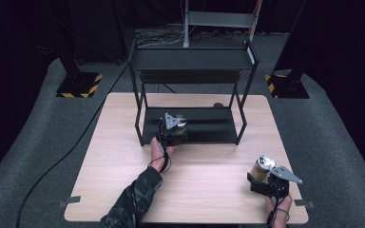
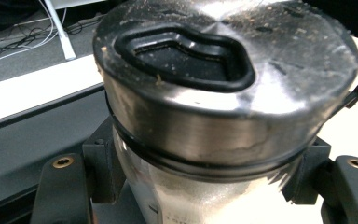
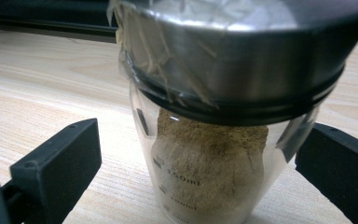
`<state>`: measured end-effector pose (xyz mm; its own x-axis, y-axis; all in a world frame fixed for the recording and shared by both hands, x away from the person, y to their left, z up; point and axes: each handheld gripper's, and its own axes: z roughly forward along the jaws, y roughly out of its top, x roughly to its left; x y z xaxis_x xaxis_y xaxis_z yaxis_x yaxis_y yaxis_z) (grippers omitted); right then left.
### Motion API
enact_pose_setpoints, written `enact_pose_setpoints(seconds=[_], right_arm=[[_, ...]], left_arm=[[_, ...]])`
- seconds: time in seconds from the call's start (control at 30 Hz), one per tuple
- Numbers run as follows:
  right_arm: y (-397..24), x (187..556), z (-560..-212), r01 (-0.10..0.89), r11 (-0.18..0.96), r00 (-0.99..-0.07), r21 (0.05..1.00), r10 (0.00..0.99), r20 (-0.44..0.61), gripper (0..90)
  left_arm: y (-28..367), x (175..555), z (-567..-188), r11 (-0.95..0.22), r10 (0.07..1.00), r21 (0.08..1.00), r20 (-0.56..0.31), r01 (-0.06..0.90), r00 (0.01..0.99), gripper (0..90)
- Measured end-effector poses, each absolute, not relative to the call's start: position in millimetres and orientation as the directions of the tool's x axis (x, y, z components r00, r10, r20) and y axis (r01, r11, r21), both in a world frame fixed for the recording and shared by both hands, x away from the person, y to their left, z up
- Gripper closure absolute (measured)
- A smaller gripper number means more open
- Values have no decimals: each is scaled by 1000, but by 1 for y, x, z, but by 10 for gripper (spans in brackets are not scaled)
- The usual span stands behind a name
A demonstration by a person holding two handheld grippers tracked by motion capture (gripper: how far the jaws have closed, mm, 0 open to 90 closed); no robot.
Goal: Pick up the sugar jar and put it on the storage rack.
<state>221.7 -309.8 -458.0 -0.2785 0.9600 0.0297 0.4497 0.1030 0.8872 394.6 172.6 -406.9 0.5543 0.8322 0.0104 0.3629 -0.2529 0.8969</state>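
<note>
The left gripper (image 1: 178,128) is clamped on a glass jar (image 2: 223,93) with a steel lid, pale powder inside, at the front edge of the black rack's (image 1: 190,59) bottom shelf, toward that shelf's left end. In the left gripper view the jaws press on the glass just under the lid's black seal ring, so the hold sits high on the jar.

The step in hand looks like setting this jar on the shelf. To do it well, the person should lower it until the base lies flat on the shelf, keep it upright, and steer it inside the rack's front left post, which stands just beside the hand. Only with the base seated should the jaws part, and the gripper should then draw straight back toward the desk's near edge so a jaw does not drag the lid.

The right gripper (image 1: 265,183) waits near the desk's (image 1: 123,156) near right corner at a second jar (image 3: 209,158) holding brown powder. Its jaws stand apart, one on each side of the glass with desk showing between pad and jar, so that jar rests on the desk by itself. That hand is best kept motionless until the left is free.
</note>
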Motion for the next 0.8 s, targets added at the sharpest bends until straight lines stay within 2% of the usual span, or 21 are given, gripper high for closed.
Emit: enact_pose_setpoints(seconds=[0.8], right_arm=[[-309,222,-458,452,106,-275,886,961,26,0]], left_arm=[[165,411,-405,-267,824,892,14,366,567,299]])
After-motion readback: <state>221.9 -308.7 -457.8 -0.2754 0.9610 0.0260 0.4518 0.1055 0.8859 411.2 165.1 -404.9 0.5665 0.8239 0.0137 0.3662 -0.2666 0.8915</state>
